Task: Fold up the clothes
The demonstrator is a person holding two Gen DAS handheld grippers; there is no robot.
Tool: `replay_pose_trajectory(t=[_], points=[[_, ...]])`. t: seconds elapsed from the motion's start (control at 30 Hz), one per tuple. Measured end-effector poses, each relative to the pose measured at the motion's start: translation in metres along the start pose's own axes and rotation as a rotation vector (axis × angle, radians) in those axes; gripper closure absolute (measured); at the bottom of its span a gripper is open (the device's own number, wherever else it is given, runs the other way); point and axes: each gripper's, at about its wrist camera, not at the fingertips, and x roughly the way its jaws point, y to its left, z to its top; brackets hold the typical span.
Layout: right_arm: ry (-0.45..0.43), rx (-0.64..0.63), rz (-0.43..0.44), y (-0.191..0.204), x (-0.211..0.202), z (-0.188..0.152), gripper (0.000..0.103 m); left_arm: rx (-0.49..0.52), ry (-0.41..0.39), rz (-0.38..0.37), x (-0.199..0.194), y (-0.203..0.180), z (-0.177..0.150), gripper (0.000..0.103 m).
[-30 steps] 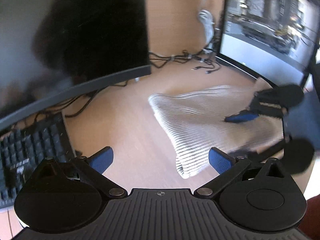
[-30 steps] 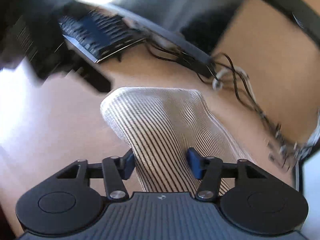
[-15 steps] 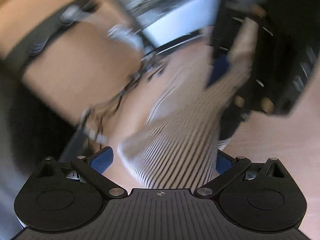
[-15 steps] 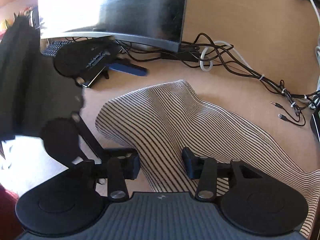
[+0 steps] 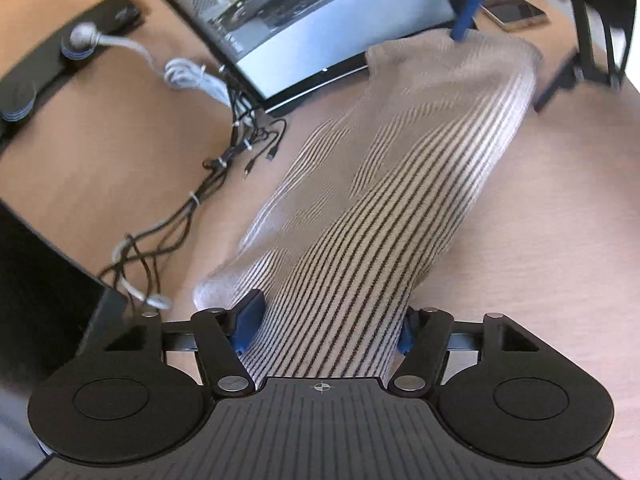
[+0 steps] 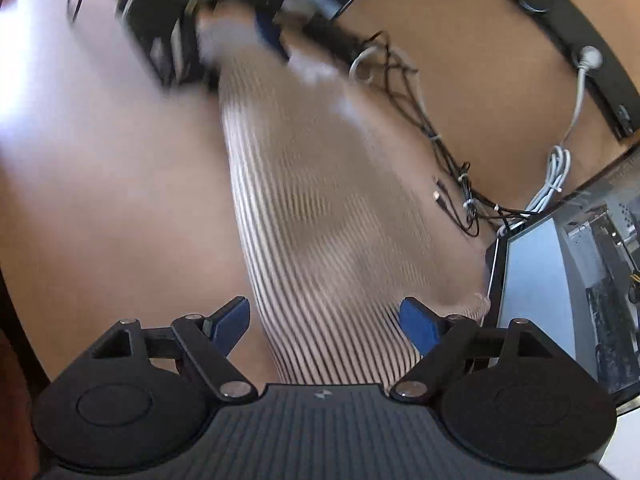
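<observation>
Left gripper (image 5: pixel 326 322): blue-padded fingers apart, a bunched end of the white-and-black striped knit garment (image 5: pixel 384 208) running between them; the pads flank the cloth, left pad looks to touch it, but whether it is truly clamped I cannot tell. The garment stretches as a long band over the light wooden desk (image 5: pixel 540 240), sagging slightly mid-span, part of it possibly resting on the wood, blur hides that. Its long axis runs from the left gripper's end away toward the far end at the right gripper, near the bottom edge of the tilted computer monitor (image 5: pixel 320 28). Right gripper (image 6: pixel 324 322): blue pads spread wide, striped cloth passing between, clear gap on the left pad, right pad near or touching the fabric, hold not settled either. Risks, judged: if either hold is loose the band slips out and collapses in a heap, spoiling any straight fold line; the edge toward the back sits just beside the tangle of black and white cables (image 5: pixel 224 168), so a sweep that way could snag connectors or drag them; heavy motion blur suggests fast movement, which could twist the band along its length and set the crease skewed.
</observation>
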Motion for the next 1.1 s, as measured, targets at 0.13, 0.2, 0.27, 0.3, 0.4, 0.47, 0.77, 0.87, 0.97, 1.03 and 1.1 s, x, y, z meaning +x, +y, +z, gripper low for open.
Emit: replay_pose_trajectory(t=[0.13,0.2,0.27,0.3,0.4,0.47,0.77,0.87,0.97,1.03,1.1], points=[[-0.027,-0.148,-0.101,0.003,0.018,0.006,0.016,-0.041,0.008,-0.006,0.003,0.002,0.001,0.042],[0.015,-0.157,-0.056,-0.008,0.031,0.011,0.06,-0.055,0.008,0.01,0.002,0.001,0.002,0.046],[0.041,-0.212,-0.053,-0.01,0.037,0.015,0.07,-0.069,0.009,0.026,0.0,-0.001,0.003,0.054],[0.036,-0.249,-0.061,-0.01,0.039,0.017,0.073,-0.077,0.01,0.034,0.0,-0.002,0.004,0.056],[0.002,-0.27,-0.079,-0.018,0.019,0.028,0.077,-0.126,0.013,0.039,-0.013,0.011,0.008,0.065],[-0.029,-0.264,-0.085,-0.032,-0.007,0.046,0.078,-0.181,-0.004,0.041,-0.032,0.029,0.013,0.07],[-0.069,-0.081,0.104,-0.07,-0.079,0.097,0.078,-0.264,-0.05,-0.065,-0.176,0.085,0.02,0.074],[-0.047,-0.024,0.213,-0.076,-0.081,0.104,0.079,-0.25,-0.009,-0.136,-0.216,0.085,0.02,0.074],[-0.026,0.033,0.323,-0.082,-0.083,0.111,0.079,-0.268,0.054,-0.214,-0.224,0.086,0.021,0.074],[-0.011,0.071,0.396,-0.086,-0.085,0.116,0.078,-0.265,0.084,-0.22,-0.198,0.091,0.019,0.073],[0.003,0.11,0.469,-0.09,-0.086,0.12,0.076,-0.27,0.107,-0.201,-0.16,0.098,0.016,0.071]])
